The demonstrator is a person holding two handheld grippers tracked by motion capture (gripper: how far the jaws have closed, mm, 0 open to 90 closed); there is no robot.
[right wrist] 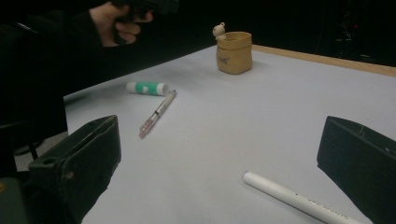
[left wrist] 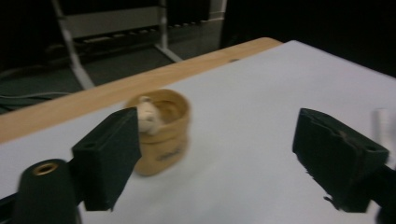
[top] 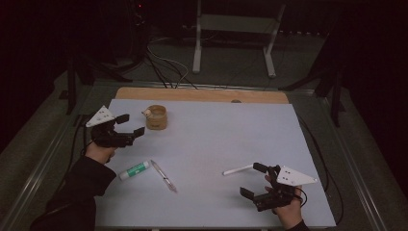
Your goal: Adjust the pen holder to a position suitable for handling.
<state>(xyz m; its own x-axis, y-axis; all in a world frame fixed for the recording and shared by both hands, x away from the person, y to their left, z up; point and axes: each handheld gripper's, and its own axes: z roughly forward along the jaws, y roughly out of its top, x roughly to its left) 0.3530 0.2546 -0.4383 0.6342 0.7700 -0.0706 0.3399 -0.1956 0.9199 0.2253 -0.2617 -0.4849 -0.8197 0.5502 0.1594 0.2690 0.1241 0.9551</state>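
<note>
Your left gripper [top: 128,124] hangs just left of the tan cup [top: 157,117] at the far left of the pale table [top: 216,144], jaws spread wide with nothing between them. In the left gripper view the cup [left wrist: 161,130] sits off-centre, partly behind the left pad, a small pale figure on its rim. Judged from this, the step in hand is taking hold of the cup: swing left until it sits midway between the 2 pads, then close across its body, clear of the figure. Your right gripper [top: 256,180] rests at the near right, jaws also apart, beside a white pen [top: 237,170]. A glue stick [top: 134,170] and a clear pen [top: 163,176] lie at the near left, well apart from the cup; leave them be.
</note>
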